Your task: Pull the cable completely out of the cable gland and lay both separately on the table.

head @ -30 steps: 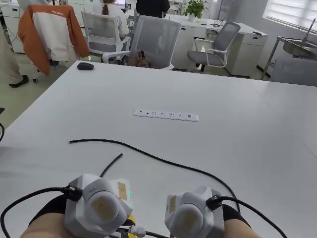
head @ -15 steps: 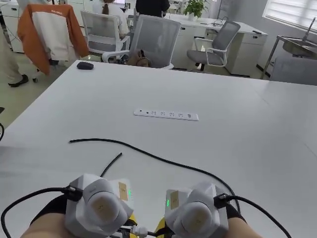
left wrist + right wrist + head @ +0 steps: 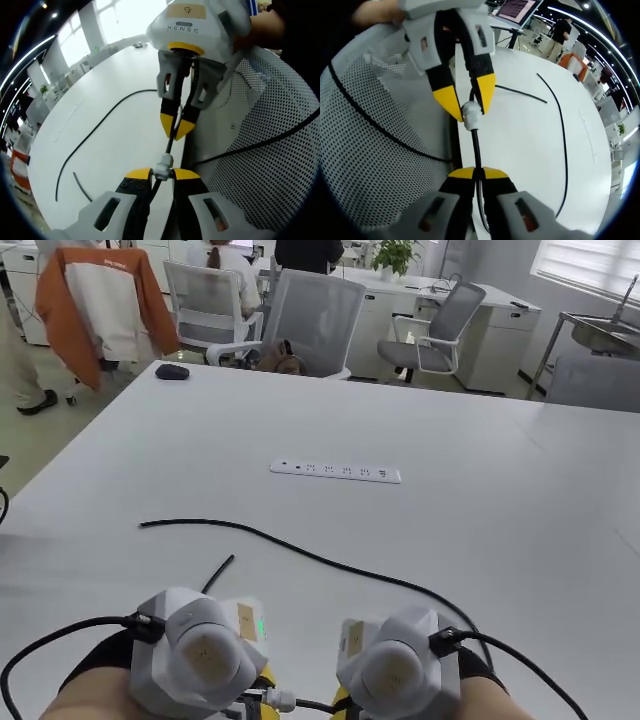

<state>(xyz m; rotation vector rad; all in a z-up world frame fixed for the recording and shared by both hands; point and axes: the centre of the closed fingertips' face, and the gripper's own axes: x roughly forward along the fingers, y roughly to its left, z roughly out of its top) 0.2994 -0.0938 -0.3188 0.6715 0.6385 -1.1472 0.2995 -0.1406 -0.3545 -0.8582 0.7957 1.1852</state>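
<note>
I hold the cable gland (image 3: 470,114) in my left tongs (image 3: 162,174). The two yellow tips are pressed in on it, one on each side, so it is pinched. The gland is small and white, like a little tube. The cable (image 3: 476,142) is inside it. The black cable goes in one end of the gland and comes out the other end, so it is not pulled out yet.

My right tongs (image 3: 476,173) pinch the cable. Their yellow tips are squeezed together on the black line, just to the right of the gland. A short piece of cable runs between the two pairs of tips. The tongs point at each other. They are near but not touching.

All of this is up in my tongs, very near to me, by the near edge of the white table (image 3: 480,500). The gland and the cable are not lying on it.

On the table a long black wire (image 3: 300,555) lies in a curve from left to right. I cannot tell if it is the same cable I hold. A short black wire (image 3: 218,573) lies near it, a bit closer to me, and the two do not touch. Farther off, in the middle, lies a flat white power strip (image 3: 335,472). At the far left edge sits a dark mouse (image 3: 172,372). Past the table stands a grey chair (image 3: 315,325).
</note>
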